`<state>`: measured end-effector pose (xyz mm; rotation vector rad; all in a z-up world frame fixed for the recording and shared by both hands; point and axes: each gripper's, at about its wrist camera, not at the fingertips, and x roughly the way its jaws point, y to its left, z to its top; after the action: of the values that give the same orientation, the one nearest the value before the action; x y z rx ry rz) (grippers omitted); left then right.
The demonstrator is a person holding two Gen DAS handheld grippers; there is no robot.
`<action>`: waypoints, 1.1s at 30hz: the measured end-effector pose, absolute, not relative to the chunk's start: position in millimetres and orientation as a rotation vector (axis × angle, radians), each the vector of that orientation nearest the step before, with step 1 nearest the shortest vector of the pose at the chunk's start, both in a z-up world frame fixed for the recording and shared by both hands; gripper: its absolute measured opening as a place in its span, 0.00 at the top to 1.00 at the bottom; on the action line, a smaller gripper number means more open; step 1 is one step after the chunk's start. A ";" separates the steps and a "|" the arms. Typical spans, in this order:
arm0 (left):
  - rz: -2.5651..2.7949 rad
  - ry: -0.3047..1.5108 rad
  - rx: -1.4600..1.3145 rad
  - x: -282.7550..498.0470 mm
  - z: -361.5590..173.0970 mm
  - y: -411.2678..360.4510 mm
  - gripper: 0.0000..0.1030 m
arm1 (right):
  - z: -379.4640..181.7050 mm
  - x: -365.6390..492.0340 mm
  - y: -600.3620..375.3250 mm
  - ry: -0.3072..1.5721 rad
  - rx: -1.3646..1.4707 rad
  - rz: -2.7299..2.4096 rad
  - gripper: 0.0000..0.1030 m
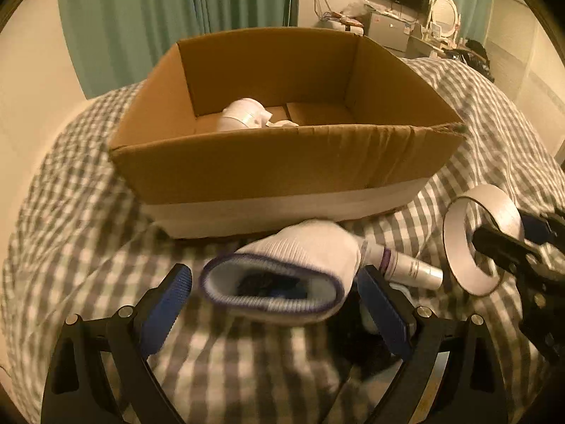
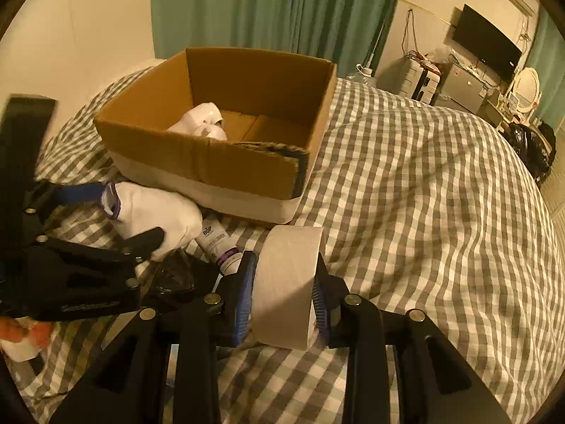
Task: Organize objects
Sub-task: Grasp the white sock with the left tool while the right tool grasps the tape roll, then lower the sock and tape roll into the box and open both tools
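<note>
On checked bed, box holds white bottle (L fingers open, R fingers gripping tape roll).

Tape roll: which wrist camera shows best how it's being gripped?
The right wrist view. There the tape roll sits dead center, clamped across its width by the right gripper. The left wrist view shows the roll only at its right edge, with one black finger through its core.

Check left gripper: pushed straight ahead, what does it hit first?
The sock, lying between the open fingers of the left gripper already. Past it, probably the box front wall; depth is unclear.
</note>
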<state>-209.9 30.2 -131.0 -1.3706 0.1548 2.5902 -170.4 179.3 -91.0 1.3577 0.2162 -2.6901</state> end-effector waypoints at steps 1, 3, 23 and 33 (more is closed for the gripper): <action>2.577 0.135 -1.381 -212.5 -133.2 30.2 0.05 | -90.7 -170.4 180.5 0.210 1.359 -2.688 0.71; 2.546 0.080 -1.400 -217.4 -138.2 28.3 0.10 | -92.5 -171.7 180.7 0.206 1.362 -2.686 0.71; 2.584 0.117 -1.282 -172.3 -86.7 21.3 0.54 | -67.7 -151.6 180.8 0.314 1.301 -2.787 0.71; 2.661 0.135 -1.141 -145.7 -32.2 12.9 0.54 | -16.2 -125.4 180.5 0.295 1.181 -2.831 0.71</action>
<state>-145.7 12.9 -32.2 -1.1410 0.1348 2.6612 -125.4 180.4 -16.2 1.1807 0.2953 -2.8312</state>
